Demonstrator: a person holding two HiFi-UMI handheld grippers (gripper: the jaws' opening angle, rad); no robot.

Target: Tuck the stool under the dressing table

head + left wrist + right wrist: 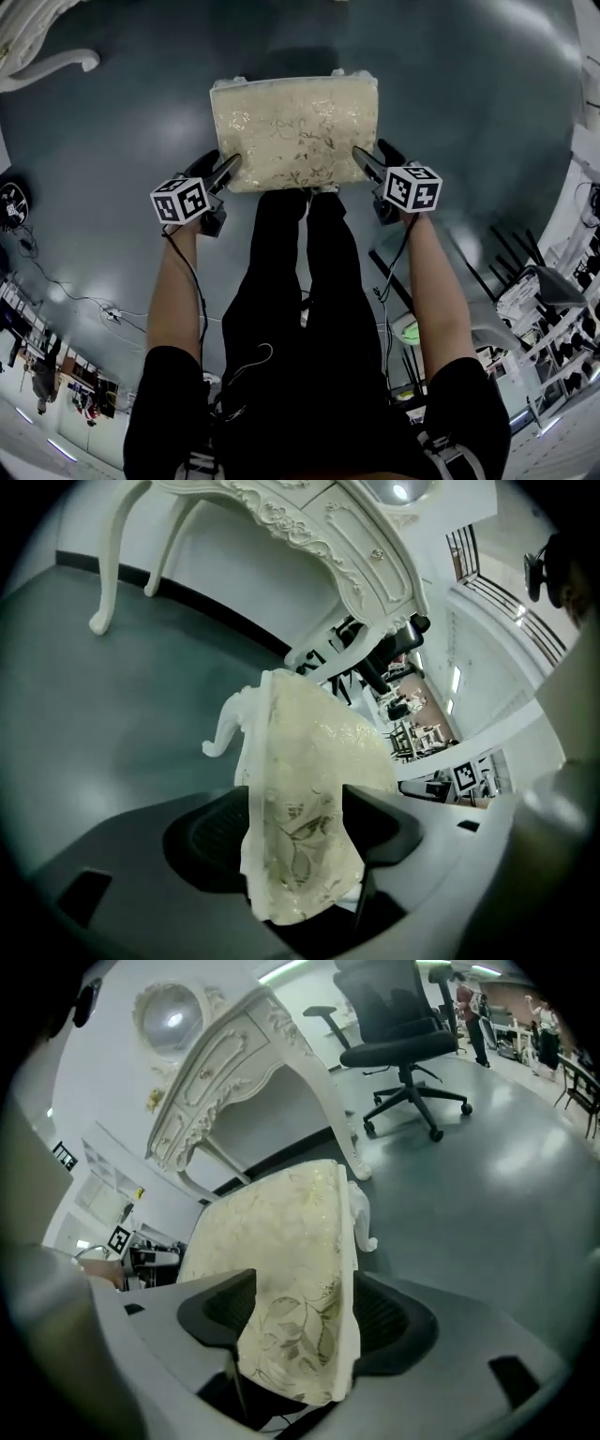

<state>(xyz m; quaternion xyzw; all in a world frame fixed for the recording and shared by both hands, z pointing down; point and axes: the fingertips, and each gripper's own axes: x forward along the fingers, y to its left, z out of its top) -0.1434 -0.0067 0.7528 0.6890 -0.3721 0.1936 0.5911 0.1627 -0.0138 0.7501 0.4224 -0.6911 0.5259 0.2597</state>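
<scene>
1. The left gripper's (230,169) fingers (211,841) are spread wide, with the near left corner of the stool's (295,131) floral cushion sitting right between them. It's hard to say whether the pads actually press on the fabric.
2. Same deal on the right gripper (367,161). Its fingers (394,1321) are wide apart and straddle the cushion's near right corner.
3. Both grippers angle down at the seat's near edge, one at each corner, with the person's arms stretched out.
4. The stool stands on the grey floor (112,187) just ahead of the person's legs. One curly white stool leg (225,733) pokes out below the seat.
5. The dressing table (328,522) stands beyond the stool and apart from it, so the stool isn't under it.
6. A black office chair (403,1026) sits further back on the floor, off to the right past the table.
</scene>
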